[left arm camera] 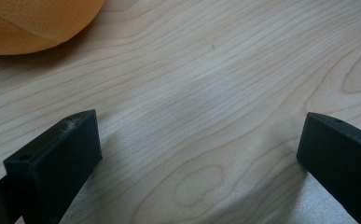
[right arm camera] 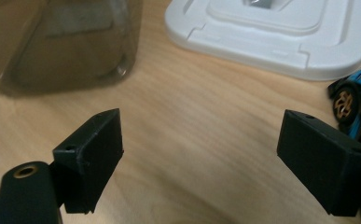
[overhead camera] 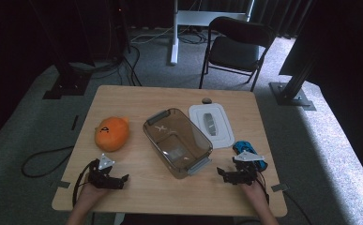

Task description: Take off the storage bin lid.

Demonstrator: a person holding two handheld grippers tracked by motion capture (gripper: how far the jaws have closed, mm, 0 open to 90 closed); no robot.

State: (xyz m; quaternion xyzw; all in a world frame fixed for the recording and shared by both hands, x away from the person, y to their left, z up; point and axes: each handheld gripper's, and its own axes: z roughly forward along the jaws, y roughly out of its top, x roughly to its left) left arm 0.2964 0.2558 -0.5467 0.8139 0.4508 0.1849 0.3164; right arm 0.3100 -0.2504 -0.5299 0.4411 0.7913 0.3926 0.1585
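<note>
An orange plush toy [overhead camera: 111, 133] lies on the left part of the wooden table [overhead camera: 137, 98]; its edge shows in the left gripper view [left arm camera: 29, 23]. A clear grey-tinted bin [overhead camera: 177, 142] stands open in the middle, also seen at top left of the right gripper view [right arm camera: 57, 42]. Its white lid [overhead camera: 212, 124] lies flat to the right [right arm camera: 281, 32]. A blue toy car [overhead camera: 249, 152] sits by the right gripper [right arm camera: 353, 100]. My left gripper [overhead camera: 123, 179] [left arm camera: 199, 154] is open over bare wood. My right gripper [overhead camera: 222, 174] [right arm camera: 201, 154] is open too, empty.
A small dark object [overhead camera: 207, 100] rests near the table's far edge. Beyond the table stand a black folding chair [overhead camera: 235, 47], a white desk leg [overhead camera: 174, 33] and black stands with cables on the grey carpet. Bare wood lies along the front edge.
</note>
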